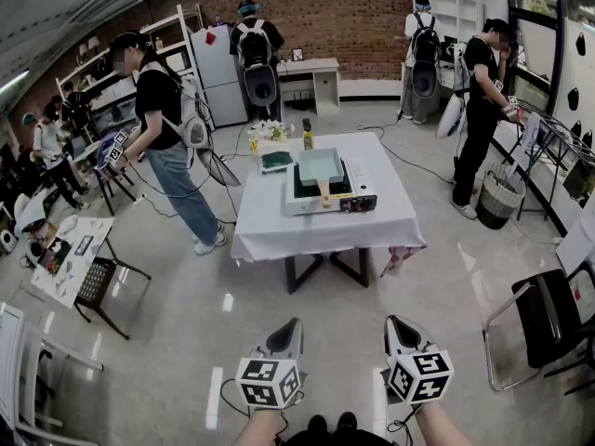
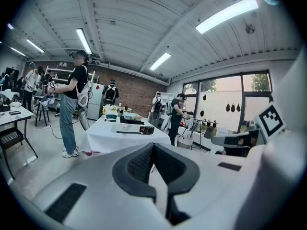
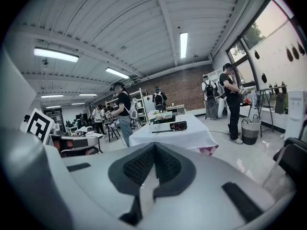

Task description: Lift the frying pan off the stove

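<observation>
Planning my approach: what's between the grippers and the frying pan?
Head view: bare glossy floor runs from the left gripper and right gripper to the white-clothed table, then the stove front before the frying pan.

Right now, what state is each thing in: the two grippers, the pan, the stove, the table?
Left gripper: shut, empty, held over the floor short of the table.
Right gripper: shut, empty, beside the left one.
Frying pan: sitting on the stove, untouched.
Stove: on the table; lit or not, cannot tell.
Table: covered with a white cloth.
</observation>
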Available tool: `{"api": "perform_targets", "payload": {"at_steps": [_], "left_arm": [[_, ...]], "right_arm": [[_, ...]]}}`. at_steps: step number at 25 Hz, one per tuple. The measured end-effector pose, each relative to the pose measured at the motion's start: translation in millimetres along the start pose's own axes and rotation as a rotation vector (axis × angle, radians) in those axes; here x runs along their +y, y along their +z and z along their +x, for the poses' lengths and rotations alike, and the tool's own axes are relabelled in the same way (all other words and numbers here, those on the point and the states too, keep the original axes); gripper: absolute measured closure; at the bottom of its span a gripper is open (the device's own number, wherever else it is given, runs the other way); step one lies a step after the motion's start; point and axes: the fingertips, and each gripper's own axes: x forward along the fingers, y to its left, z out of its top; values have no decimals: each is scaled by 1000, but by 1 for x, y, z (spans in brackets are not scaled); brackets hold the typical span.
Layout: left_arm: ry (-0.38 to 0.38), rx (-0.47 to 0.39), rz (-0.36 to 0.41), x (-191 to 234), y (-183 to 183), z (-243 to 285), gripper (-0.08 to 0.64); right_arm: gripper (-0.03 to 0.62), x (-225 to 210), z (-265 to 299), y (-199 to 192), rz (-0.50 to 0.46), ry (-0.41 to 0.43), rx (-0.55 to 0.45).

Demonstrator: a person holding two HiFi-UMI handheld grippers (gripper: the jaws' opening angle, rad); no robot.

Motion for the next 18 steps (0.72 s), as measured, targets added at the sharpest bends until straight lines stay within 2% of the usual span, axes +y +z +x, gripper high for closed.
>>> {"api": "perform_targets", "payload": {"at_steps": [14, 18], "left_arm": [[-18, 7, 7, -14, -7, 3, 545], [-17, 14, -7, -22, -11, 8, 524]], "right_arm": [[591, -10, -5, 0, 6, 0, -13], [550, -15, -5, -4, 11, 32, 2]]}}
